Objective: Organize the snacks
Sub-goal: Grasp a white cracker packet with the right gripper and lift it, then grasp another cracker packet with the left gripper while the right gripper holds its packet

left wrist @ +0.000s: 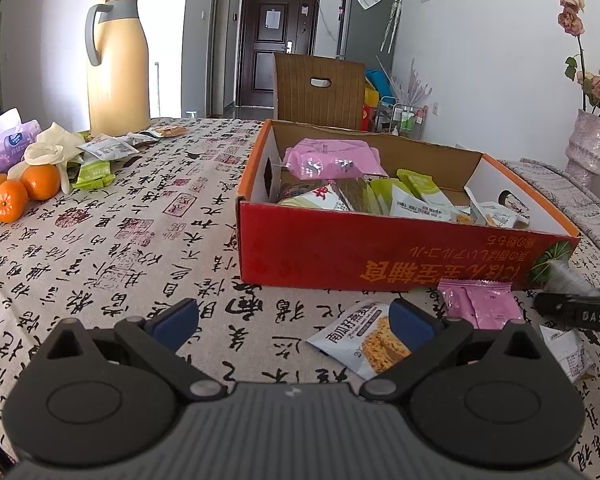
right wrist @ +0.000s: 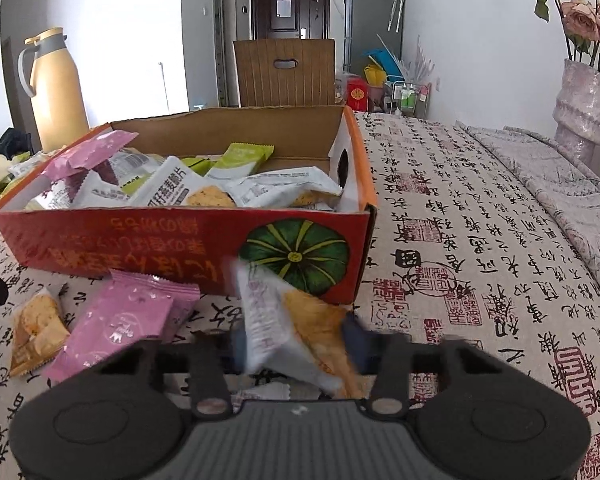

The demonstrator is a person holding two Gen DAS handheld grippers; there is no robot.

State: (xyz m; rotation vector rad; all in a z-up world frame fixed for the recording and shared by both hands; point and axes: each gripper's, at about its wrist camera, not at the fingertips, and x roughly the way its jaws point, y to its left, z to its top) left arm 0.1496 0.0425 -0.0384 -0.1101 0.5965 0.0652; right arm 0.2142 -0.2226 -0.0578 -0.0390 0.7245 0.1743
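Right tongs [right wrist: 296,344] clamped on cracker packet [right wrist: 288,320], near box [right wrist: 172,240] front wall.

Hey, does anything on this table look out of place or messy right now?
Yes. Several snack packets lie loose on the tablecloth outside the red box: a pink packet in front of it, and more beside the oranges.

- Your red cardboard box [right wrist: 148,248] sits open on the tablecloth, heaped with white, green and pink snack packets [right wrist: 204,184].
- A pink packet [right wrist: 128,320] lies flat just in front of the box.
- A white cracker packet [right wrist: 292,324] stands tilted, pinched between your right-hand pads.
- Another white cracker packet [left wrist: 360,340] lies flat nearby.
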